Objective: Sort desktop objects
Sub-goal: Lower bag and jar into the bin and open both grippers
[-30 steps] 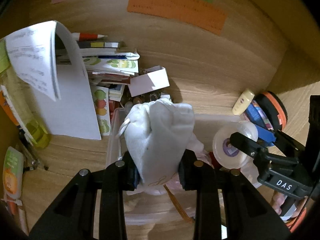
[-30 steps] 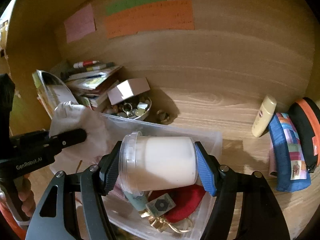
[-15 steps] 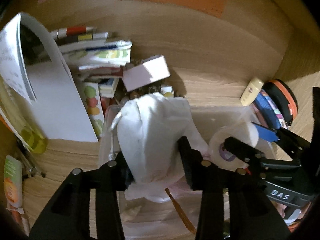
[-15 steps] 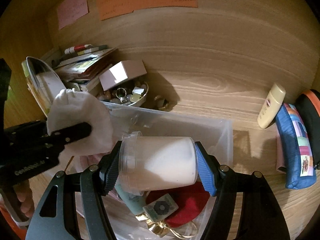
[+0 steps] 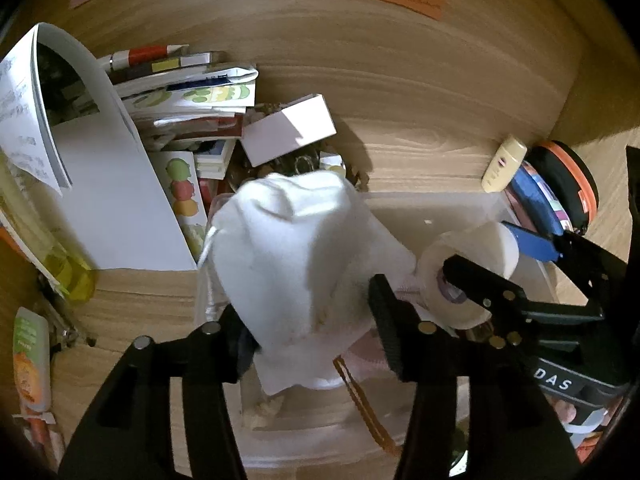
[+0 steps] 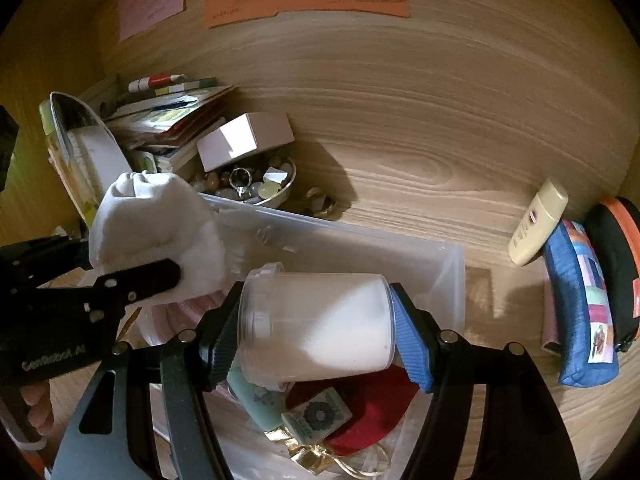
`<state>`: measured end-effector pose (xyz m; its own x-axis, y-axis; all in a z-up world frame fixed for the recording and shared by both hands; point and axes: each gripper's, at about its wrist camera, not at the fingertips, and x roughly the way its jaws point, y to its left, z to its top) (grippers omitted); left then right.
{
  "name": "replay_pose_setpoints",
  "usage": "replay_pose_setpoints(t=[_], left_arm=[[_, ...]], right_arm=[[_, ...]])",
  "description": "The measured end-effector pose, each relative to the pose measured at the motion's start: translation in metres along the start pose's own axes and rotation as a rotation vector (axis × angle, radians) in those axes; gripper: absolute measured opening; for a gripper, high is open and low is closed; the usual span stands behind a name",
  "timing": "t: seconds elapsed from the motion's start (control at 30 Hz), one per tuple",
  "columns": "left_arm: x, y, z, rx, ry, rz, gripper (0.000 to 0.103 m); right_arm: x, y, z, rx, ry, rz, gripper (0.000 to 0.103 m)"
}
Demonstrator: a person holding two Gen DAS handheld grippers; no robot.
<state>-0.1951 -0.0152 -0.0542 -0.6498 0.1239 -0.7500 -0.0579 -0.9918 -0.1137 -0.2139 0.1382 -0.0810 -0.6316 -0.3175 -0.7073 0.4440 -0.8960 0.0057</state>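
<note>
Left tool (image 5: 312, 312) pinching white cloth pouch (image 5: 288, 256) over clear bin (image 6: 452, 264); soft, light, squishes, so you grip bunched middle; right tool (image 6: 316, 332) clamps frosted jar (image 6: 320, 324) sideways, end to end; slick, rigid, keep squeeze firm.

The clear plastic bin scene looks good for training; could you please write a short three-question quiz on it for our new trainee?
1. True or false: the right gripper is shut on the white jar.
2. What does the left gripper hold: A the white cloth pouch, B the pink box, C the cream tube?
3. Name the red item lying in the clear bin.

Key: 1 true; 2 A; 3 the red pouch.
</note>
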Motion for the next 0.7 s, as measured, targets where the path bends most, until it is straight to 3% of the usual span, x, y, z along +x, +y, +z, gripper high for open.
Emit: replay_pose_setpoints(t=[0.1,0.3,0.43,0.53,0.7], left_arm=[[-0.004,-0.002,-0.003,0.008,0.005,-0.002,0.060],[-0.010,-0.008,-0.006,0.024,0.006,0.006,0.061],[-0.020,-0.014,-0.006,0.031,-0.019,0.013,0.062],[-0.031,-0.017,-0.008,0.038,-0.038,0.015,0.070],[-0.060,-0.023,-0.014,0.047,-0.086,0.019,0.073]], right_arm=[[-0.002,0.002,-0.001,-0.019,0.002,-0.021,0.065],[-0.018,0.007,-0.001,-0.066,-0.028,-0.061,0.066],[-0.034,0.011,-0.002,-0.100,-0.062,-0.100,0.073],[-0.045,0.013,-0.007,-0.119,-0.081,-0.130,0.074],[-0.067,0.008,-0.015,-0.106,-0.117,-0.164,0.076]])
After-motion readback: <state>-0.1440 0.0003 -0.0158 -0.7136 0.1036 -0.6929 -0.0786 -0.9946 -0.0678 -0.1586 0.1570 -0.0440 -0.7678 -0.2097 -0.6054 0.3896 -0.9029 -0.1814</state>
